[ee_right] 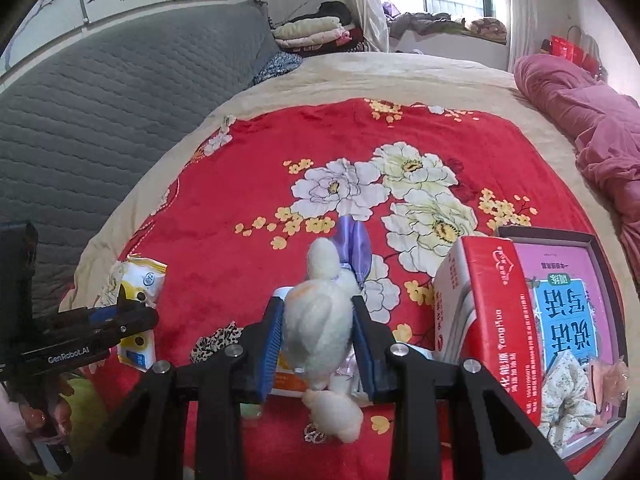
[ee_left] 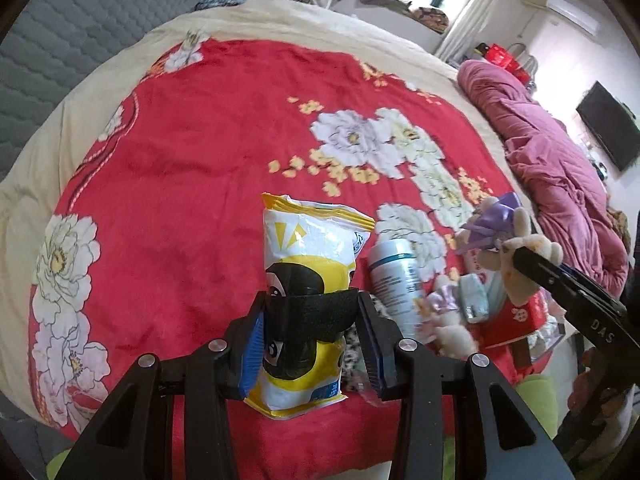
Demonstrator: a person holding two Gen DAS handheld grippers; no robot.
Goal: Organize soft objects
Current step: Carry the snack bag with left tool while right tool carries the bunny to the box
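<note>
My left gripper [ee_left: 310, 344] is shut on a white and yellow snack bag [ee_left: 308, 256] with a black cartoon face, held above the red flowered blanket [ee_left: 192, 168]. The bag also shows in the right wrist view [ee_right: 140, 292], in the left gripper [ee_right: 132, 320]. My right gripper [ee_right: 318, 344] is shut on a cream plush toy [ee_right: 324, 320] with a purple bow [ee_right: 354, 240]. In the left wrist view the plush toy [ee_left: 528, 248] hangs from the right gripper [ee_left: 516, 254] at the right.
A white and blue can [ee_left: 394, 276], a small tissue pack [ee_left: 474, 296] and another small plush [ee_left: 448, 328] lie right of the bag. A red carton [ee_right: 492, 312] and a pink boxed set [ee_right: 568, 320] stand at the right. A pink quilt [ee_right: 592, 128] lies at the bed's right edge, a grey headboard [ee_right: 100, 112] at the left.
</note>
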